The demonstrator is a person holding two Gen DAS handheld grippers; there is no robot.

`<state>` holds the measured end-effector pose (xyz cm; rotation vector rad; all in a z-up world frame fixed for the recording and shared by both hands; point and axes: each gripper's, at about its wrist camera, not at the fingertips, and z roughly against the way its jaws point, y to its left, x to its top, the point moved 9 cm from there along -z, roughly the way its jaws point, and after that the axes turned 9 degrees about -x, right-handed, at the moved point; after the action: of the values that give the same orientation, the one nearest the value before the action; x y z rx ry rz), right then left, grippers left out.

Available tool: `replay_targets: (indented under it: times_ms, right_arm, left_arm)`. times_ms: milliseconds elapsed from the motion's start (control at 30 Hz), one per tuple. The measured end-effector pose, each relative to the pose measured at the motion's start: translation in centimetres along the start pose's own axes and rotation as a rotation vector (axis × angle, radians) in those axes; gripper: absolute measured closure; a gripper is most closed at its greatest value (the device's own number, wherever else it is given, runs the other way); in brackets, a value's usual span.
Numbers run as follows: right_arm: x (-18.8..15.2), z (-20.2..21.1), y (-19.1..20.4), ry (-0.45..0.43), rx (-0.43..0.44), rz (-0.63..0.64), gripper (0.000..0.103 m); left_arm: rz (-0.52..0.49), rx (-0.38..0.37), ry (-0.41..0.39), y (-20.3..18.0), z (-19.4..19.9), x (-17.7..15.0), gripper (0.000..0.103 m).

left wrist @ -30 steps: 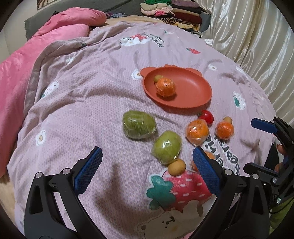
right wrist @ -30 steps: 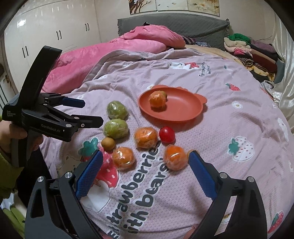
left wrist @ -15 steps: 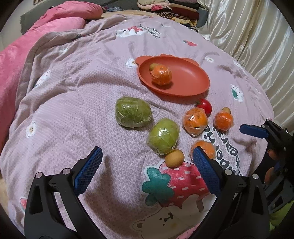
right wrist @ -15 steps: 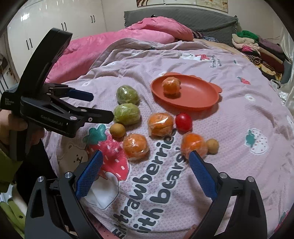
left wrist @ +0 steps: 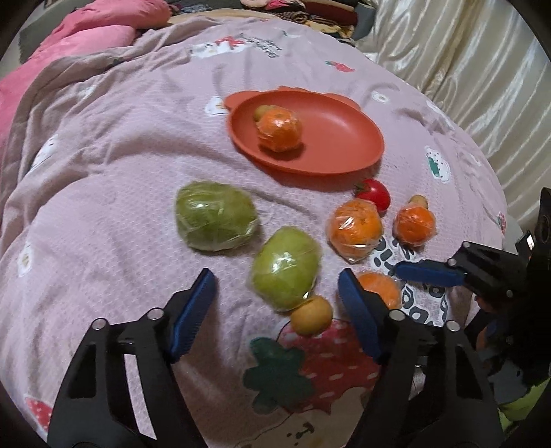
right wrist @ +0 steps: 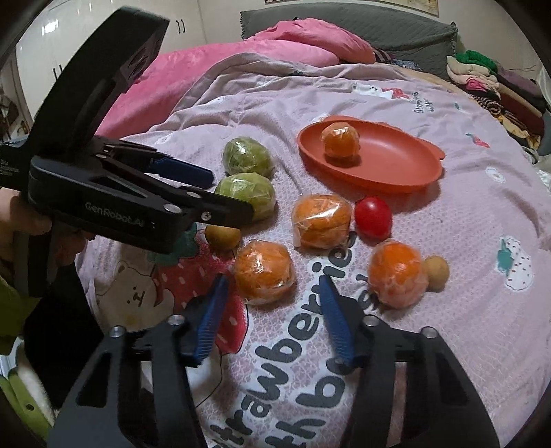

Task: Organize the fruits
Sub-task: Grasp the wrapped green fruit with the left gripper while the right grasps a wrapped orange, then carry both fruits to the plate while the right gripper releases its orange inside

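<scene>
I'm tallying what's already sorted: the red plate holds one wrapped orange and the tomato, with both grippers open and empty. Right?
Not quite. The tomato lies on the bedspread beside the red plate, not on it, as the right wrist view shows. The wrapped orange is on the plate, and the left gripper and right gripper are open and empty.

Bedroom, as I see it from both wrist views.
Mauve cartoon-print bedspread [right wrist: 430, 113] on the bed, pink quilt [right wrist: 220, 62] far left, grey headboard [right wrist: 351, 24], folded clothes [right wrist: 496, 86] far right, white wardrobe [right wrist: 41, 44], cream curtains [left wrist: 475, 69].
</scene>
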<state>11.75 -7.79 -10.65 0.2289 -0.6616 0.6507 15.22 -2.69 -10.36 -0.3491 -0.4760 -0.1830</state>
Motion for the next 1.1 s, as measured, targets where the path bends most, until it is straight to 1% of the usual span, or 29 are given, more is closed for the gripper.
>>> replay_targets:
  times_ms: [67,133,200,267,400,500,633,700,767,867,1000,1100]
  right_arm:
    - [0.2,-0.3,0.1,-0.003,0.011,0.001,0.054]
    - [0.3,-0.8,0.3,0.003,0.01,0.007,0.057]
    - [0.4,-1.3,0.4,0.006,0.018,0.007,0.062]
    - [0.4,-1.5,0.6,0.004,0.03,0.011,0.066]
    - [0.2,-1.1,0.4,0.0,0.043,0.002,0.067]
    - [0.0,-0.4,-0.2,-0.006,0.061,-0.032,0.067]
    - [0.1,0.7,-1.4,-0.028,0.054,-0.063,0.067]
    - [0.2,1.3,-2.2,-0.044,0.051,-0.08,0.067]
    - [0.3,1.8,-2.8,-0.058,0.049,-0.098,0.067]
    - [0.4,2.2,-3.5,-0.071,0.045,-0.115,0.067]
    - [0.6,2.8,-4.2,-0.087,0.044,-0.133,0.067]
    - [0.9,3.1,-4.7,-0.1,0.037,-0.141,0.067]
  left_arm:
    - [-0.002,-0.006,0.007,-0.1,-0.3,0.0,0.042]
    - [0.003,-0.012,0.017,0.0,-0.8,0.1,0.043]
    - [0.009,-0.017,0.02,0.1,-0.9,0.2,0.043]
    - [0.017,-0.018,0.021,0.3,-1.1,0.3,0.046]
    - [0.016,-0.017,0.036,0.2,-1.3,0.4,0.048]
    - [0.01,-0.004,0.043,0.2,-1.6,0.4,0.05]
    - [-0.01,0.014,0.059,0.2,-2.1,0.5,0.051]
    - [-0.021,0.029,0.065,0.3,-2.3,0.6,0.054]
    - [-0.031,0.047,0.068,0.4,-2.3,0.7,0.062]
    - [-0.043,0.058,0.07,0.4,-2.3,0.9,0.069]
    - [-0.057,0.074,0.065,0.1,-1.9,0.9,0.071]
    - [-0.048,0.055,0.05,-0.2,-1.2,1.0,0.071]
